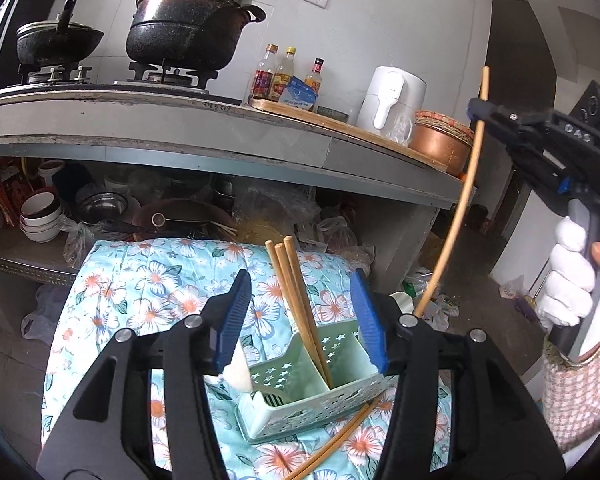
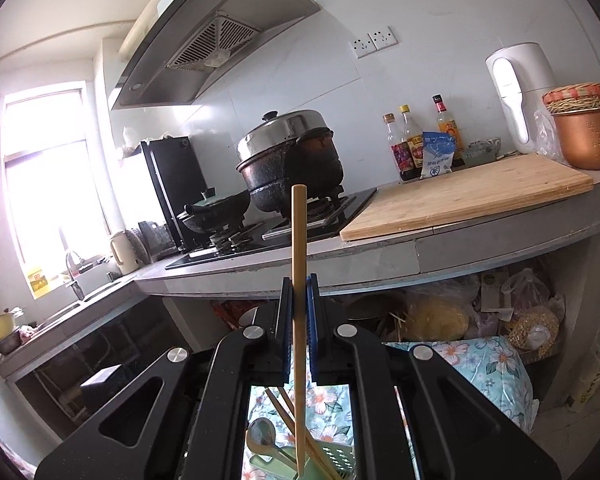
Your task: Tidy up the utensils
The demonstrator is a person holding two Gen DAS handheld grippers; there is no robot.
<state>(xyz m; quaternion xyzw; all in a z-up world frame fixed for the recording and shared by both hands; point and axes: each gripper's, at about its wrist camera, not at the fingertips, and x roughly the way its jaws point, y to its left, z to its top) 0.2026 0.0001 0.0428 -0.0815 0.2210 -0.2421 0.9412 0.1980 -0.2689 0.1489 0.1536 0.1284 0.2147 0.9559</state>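
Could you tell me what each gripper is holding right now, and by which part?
The right gripper clamps a single chopstick partway along its length. The left gripper is open and holds nothing.

A pale green plastic utensil holder with star cut-outs and two compartments sits on a floral blue cloth. Three wooden chopsticks stand leaning in its right compartment, tips fanned upward. Two more chopsticks lie flat on the cloth, just beside the holder's near corner. One single chopstick is pinched upright between the pads of the right tool, above the holder
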